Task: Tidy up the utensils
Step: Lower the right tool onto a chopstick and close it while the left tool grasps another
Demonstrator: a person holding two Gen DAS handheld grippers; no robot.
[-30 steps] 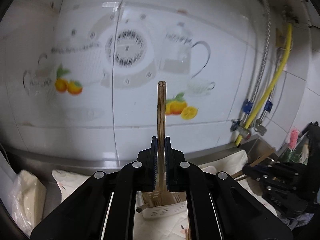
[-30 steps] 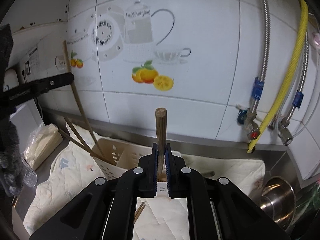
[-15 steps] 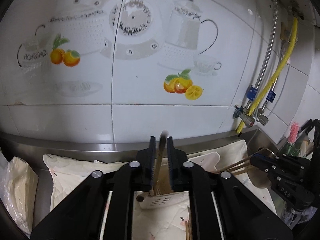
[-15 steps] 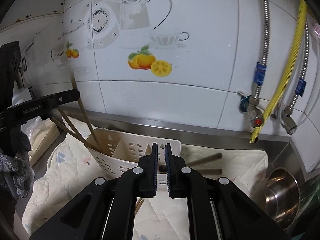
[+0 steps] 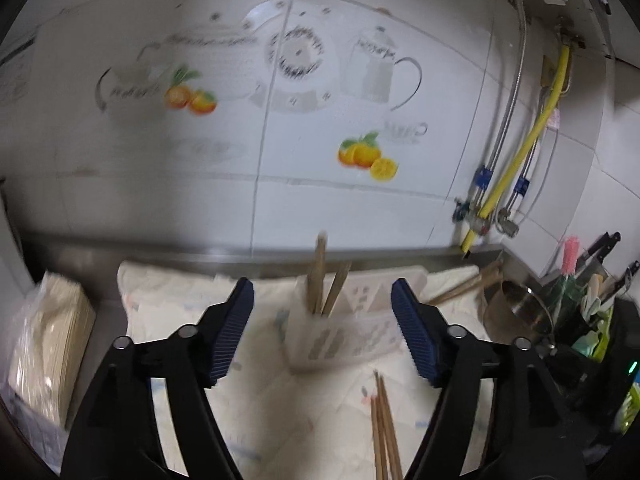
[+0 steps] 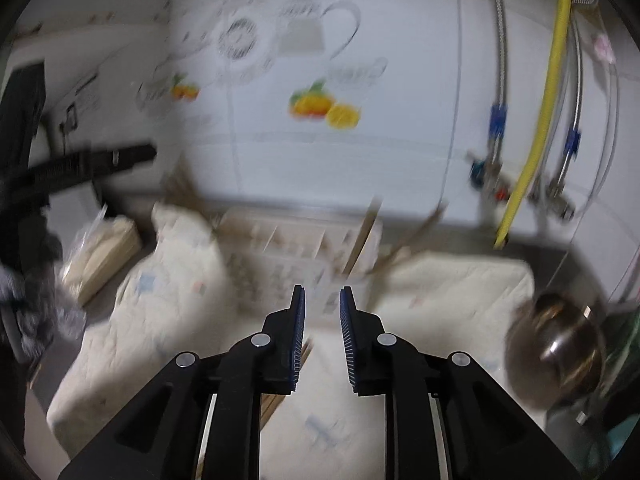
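Note:
A white slotted utensil caddy [image 5: 344, 334] stands on a pale quilted cloth [image 5: 256, 400]; it also shows blurred in the right wrist view [image 6: 288, 252]. Wooden chopsticks [image 5: 326, 280] stand upright in its left compartment. More chopsticks [image 5: 384, 428] lie loose on the cloth in front. Wooden sticks [image 5: 468, 282] lean out at the caddy's right end. My left gripper [image 5: 322, 292] is wide open and empty, just in front of the caddy. My right gripper [image 6: 322, 300] is open and empty, just in front of the caddy's right part.
A steel pot [image 5: 520, 308] sits right of the cloth, also in the right wrist view [image 6: 560, 348]. Knives and a pink brush [image 5: 592, 268] stand at the far right. A bagged stack [image 5: 44, 340] lies at the left. Tiled wall with pipes [image 5: 516, 168] is behind.
Both grippers opened and let go of their wooden sticks, which now stand in the caddy. Both grippers pulled back and tilted down; the views are blurred by motion.

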